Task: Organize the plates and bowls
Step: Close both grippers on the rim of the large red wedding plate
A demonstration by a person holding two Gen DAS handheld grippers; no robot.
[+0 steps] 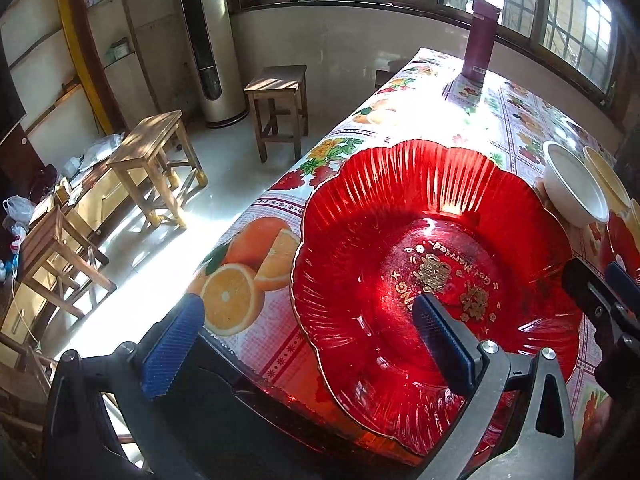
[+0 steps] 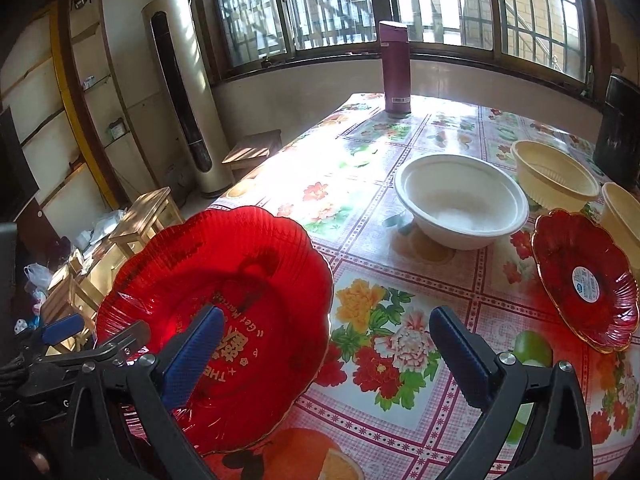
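A large red scalloped plate (image 1: 436, 264) with gold lettering lies at the table's near left edge; it also shows in the right wrist view (image 2: 224, 304). My left gripper (image 1: 308, 336) is open, its right finger over the plate's inside and its left finger beyond the rim. My right gripper (image 2: 328, 356) is open, its left finger over the plate and its right finger above the tablecloth. A second red plate (image 2: 584, 280) lies at the right. A white bowl (image 2: 460, 200) and two cream bowls (image 2: 556, 176) sit behind.
The table (image 2: 384, 152) wears a glossy fruit-and-flower cloth. A maroon box (image 2: 395, 68) stands at its far end. A dark container (image 2: 620, 128) stands at the far right. Wooden stools (image 1: 156, 160) and a tall air conditioner (image 1: 208, 40) stand on the floor to the left.
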